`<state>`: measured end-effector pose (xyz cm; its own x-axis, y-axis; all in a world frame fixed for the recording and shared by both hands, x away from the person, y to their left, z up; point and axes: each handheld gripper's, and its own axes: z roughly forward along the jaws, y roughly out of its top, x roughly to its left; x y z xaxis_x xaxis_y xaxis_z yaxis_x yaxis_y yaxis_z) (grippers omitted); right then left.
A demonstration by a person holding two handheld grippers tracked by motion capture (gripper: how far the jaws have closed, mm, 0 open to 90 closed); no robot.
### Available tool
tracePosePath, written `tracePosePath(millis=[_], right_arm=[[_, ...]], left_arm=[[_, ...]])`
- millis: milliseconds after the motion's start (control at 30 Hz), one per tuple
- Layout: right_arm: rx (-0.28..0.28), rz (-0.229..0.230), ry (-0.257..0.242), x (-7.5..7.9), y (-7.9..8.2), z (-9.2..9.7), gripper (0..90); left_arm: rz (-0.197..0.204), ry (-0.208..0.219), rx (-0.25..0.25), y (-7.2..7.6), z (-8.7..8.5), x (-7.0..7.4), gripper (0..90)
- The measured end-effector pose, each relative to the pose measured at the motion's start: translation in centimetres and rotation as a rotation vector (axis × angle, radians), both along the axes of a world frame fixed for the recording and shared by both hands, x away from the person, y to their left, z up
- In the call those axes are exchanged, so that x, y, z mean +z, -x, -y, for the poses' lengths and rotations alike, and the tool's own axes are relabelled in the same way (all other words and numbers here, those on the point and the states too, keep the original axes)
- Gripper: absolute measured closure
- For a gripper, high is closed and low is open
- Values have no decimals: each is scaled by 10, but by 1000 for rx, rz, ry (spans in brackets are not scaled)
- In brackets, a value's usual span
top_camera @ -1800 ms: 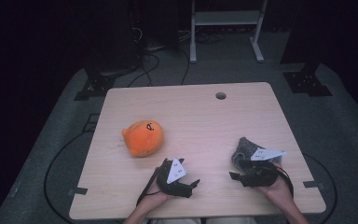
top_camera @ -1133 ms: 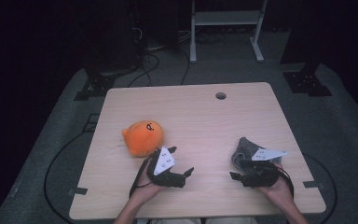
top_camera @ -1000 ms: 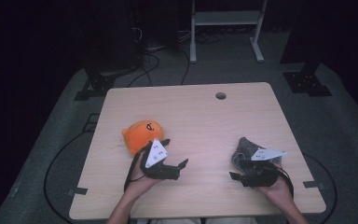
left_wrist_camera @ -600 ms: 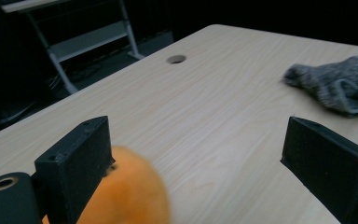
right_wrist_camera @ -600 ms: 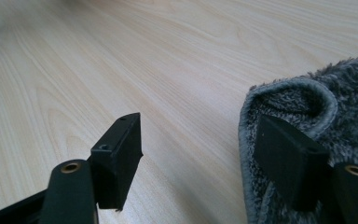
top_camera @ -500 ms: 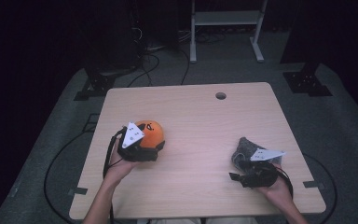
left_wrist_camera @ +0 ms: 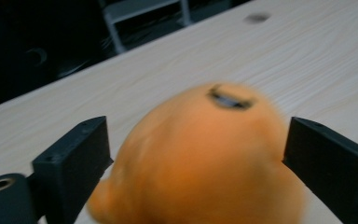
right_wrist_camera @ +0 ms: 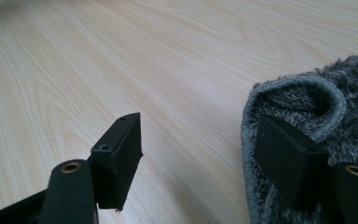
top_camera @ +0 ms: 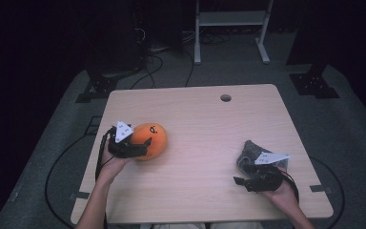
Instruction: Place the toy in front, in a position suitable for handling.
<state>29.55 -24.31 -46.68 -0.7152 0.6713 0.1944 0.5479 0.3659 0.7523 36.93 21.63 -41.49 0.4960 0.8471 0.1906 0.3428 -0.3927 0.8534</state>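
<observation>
The left hand-held gripper (left_wrist_camera: 196, 154) brackets the orange plush toy (left_wrist_camera: 200, 158) on the tabletop (top_camera: 209, 119), jaws apart on either flank: the grasp appears under way, and closing comes next. The right hand-held gripper (right_wrist_camera: 200, 158) rests spread, a grey fleece cloth (right_wrist_camera: 303, 121) against one jaw.

One orange plush toy (top_camera: 151, 140), one grey fuzzy cloth (top_camera: 249, 153), two claws, left claw (top_camera: 140, 145) and right claw (top_camera: 240, 181), one wooden worktop (top_camera: 205, 124) with one round hole (top_camera: 226, 98)
</observation>
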Motion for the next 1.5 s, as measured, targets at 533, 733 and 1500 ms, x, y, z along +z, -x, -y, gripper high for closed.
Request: tracePosePath(millis=[533, 733, 1500], right_arm=[[-8, 22, -9, 5, 0, 5, 312], [-7, 20, -14, 6, -1, 7, 316], [-64, 48, -58, 12, -1, 26, 320]], left_arm=[[-5, 4, -50, -7, 5, -32, 29], [-30, -3, -43, -11, 3, -31, 112], [-99, 25, -14, -10, -2, 0, 425]])
